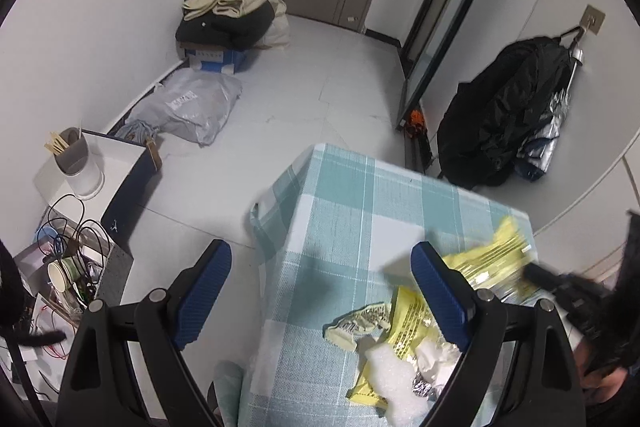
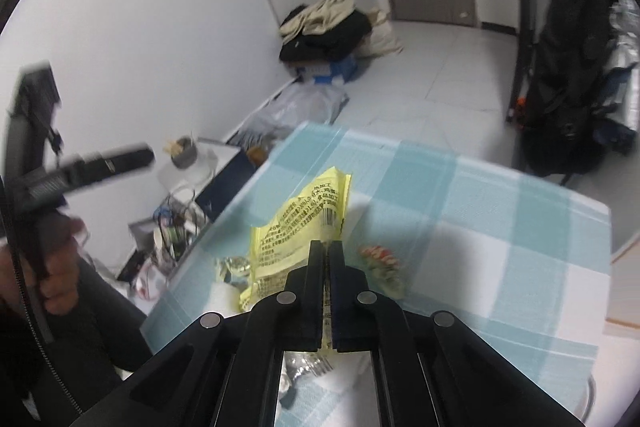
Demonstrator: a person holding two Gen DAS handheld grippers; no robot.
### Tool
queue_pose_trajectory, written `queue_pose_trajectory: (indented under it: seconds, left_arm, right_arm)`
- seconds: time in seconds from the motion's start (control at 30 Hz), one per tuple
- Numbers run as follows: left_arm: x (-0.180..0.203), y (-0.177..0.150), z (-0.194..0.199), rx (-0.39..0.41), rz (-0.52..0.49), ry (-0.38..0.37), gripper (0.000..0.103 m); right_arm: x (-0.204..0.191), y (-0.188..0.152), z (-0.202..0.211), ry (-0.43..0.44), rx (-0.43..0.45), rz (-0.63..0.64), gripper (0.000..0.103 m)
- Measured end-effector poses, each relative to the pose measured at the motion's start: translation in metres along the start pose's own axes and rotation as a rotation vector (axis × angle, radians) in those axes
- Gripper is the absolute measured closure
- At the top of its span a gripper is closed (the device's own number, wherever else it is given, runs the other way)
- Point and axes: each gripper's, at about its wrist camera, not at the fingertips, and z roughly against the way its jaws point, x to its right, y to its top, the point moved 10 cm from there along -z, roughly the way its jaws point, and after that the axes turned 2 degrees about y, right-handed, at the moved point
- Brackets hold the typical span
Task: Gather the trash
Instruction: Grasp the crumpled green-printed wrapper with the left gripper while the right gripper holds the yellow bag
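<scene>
Pickup step: your right gripper (image 2: 325, 247) is pinching the yellow wrapper (image 2: 304, 223), lifted just above the table (image 2: 500, 227). Left gripper (image 1: 322, 291) spread, empty. Next: carry it to a bin, w/o dropping.

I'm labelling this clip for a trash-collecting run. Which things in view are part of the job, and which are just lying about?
Part of the job:
- yellow wrapper, pinched in the right gripper
- second yellow wrapper on the checked tablecloth
- crumpled silver wrapper
- white foam scrap

Lying about:
- pile of clothes
- grey mailer bag
- black bag
- chopstick holder
</scene>
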Motion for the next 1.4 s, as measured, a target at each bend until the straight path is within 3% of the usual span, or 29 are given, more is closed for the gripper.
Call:
queue_pose_trajectory:
  seconds: [0.13, 0.2, 0.33, 0.4, 0.47, 0.53, 0.67, 0.8, 0.93, 1.0, 1.4]
  left_arm:
    - [0.003, -0.024, -0.025, -0.116, -0.072, 0.066, 0.014]
    - [0.005, -0.041, -0.04, -0.19, -0.091, 0.062, 0.014]
    - [0.008, -0.059, -0.054, -0.254, -0.133, 0.07, 0.016]
    - [0.01, -0.066, -0.061, -0.29, -0.141, 0.055, 0.022]
    - [0.012, -0.073, -0.066, -0.33, -0.152, 0.035, 0.041]
    - [0.014, -0.077, -0.069, -0.353, -0.147, 0.015, 0.042]
    - [0.021, -0.076, -0.069, -0.35, -0.173, 0.004, 0.052]
    - [0.031, -0.077, -0.071, -0.343, -0.217, 0.005, 0.053]
    - [0.037, -0.075, -0.074, -0.334, -0.245, 0.003, 0.066]
    - [0.039, -0.075, -0.074, -0.331, -0.247, -0.004, 0.079]
    - [0.046, -0.073, -0.071, -0.307, -0.343, 0.014, 0.081]
  right_arm:
    - [0.013, 0.006, 0.024, -0.015, 0.063, -0.034, 0.101]
    - [0.02, 0.006, 0.032, -0.026, 0.092, -0.044, 0.101]
    - [0.036, 0.009, 0.04, -0.028, 0.133, -0.108, 0.102]
    - [0.042, 0.015, 0.044, -0.028, 0.162, -0.129, 0.102]
    - [0.045, 0.019, 0.048, -0.027, 0.185, -0.136, 0.102]
    - [0.045, 0.024, 0.051, -0.021, 0.198, -0.138, 0.102]
    - [0.044, 0.026, 0.056, -0.027, 0.213, -0.122, 0.102]
    - [0.047, 0.026, 0.059, -0.026, 0.222, -0.133, 0.102]
    - [0.048, 0.026, 0.062, -0.019, 0.229, -0.144, 0.102]
    - [0.047, 0.027, 0.062, -0.022, 0.231, -0.138, 0.102]
    - [0.047, 0.023, 0.056, -0.044, 0.215, -0.132, 0.102]
